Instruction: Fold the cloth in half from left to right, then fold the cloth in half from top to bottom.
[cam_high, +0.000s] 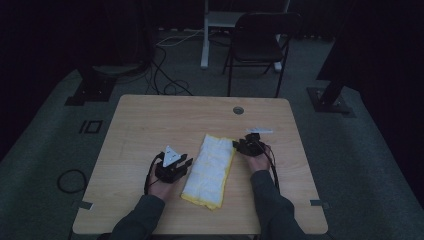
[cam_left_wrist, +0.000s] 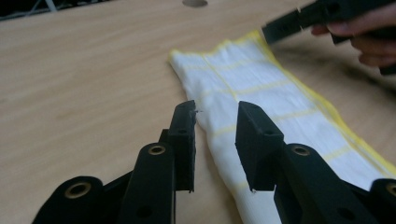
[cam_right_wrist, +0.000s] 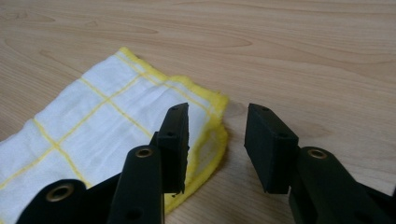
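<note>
A folded white cloth (cam_high: 210, 168) with yellow edging and thin yellow grid lines lies lengthwise in the middle of the wooden table (cam_high: 150, 120). My left gripper (cam_high: 184, 162) sits at the cloth's left edge, open, its jaws straddling the folded edge of the cloth (cam_left_wrist: 252, 88) with nothing pinched. My right gripper (cam_high: 239, 145) is at the cloth's far right corner, open, with the yellow hem of the cloth (cam_right_wrist: 140, 107) lying between and under its jaws. The right gripper (cam_left_wrist: 280, 28) also appears at the top right of the left gripper view, held by a hand.
A small white strip (cam_high: 259, 131) lies on the table beyond the right gripper. A round cable hole (cam_high: 238, 110) sits near the far edge. Behind the table stand a black folding chair (cam_high: 260, 42) and cables (cam_high: 165, 75) on the floor.
</note>
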